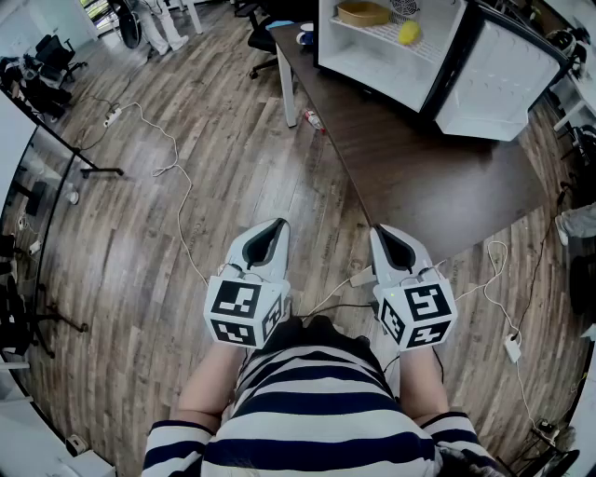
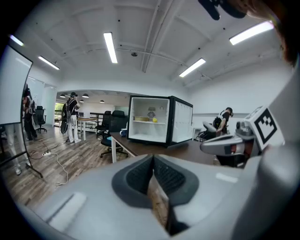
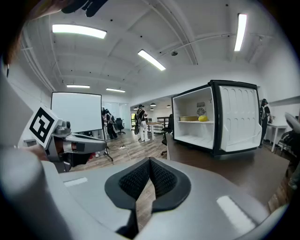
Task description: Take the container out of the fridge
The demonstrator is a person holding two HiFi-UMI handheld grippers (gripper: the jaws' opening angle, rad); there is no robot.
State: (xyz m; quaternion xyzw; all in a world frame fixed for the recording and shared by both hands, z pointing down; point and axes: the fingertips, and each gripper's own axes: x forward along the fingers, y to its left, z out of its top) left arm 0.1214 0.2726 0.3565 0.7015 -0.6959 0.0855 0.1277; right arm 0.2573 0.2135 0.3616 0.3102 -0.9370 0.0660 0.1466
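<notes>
While left gripper [image 1: 276, 224] and right gripper [image 1: 381, 231] clench empty jaws, the fridge [image 1: 369, 59] holds a tan container [image 1: 363, 13].

2 tongs [image 1: 275, 226] [image 1: 384, 233], 1 fridge [image 1: 372, 58], 1 container [image 1: 362, 13]

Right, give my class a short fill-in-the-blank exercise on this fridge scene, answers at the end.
1. The door of the mini fridge stands ____.
2. The mini fridge rests on a dark ____.
3. The tan container sits on the shelf beside a ____ object.
4. The left gripper and right gripper both have their jaws ____.
Answers: open, table, yellow, shut.
</notes>
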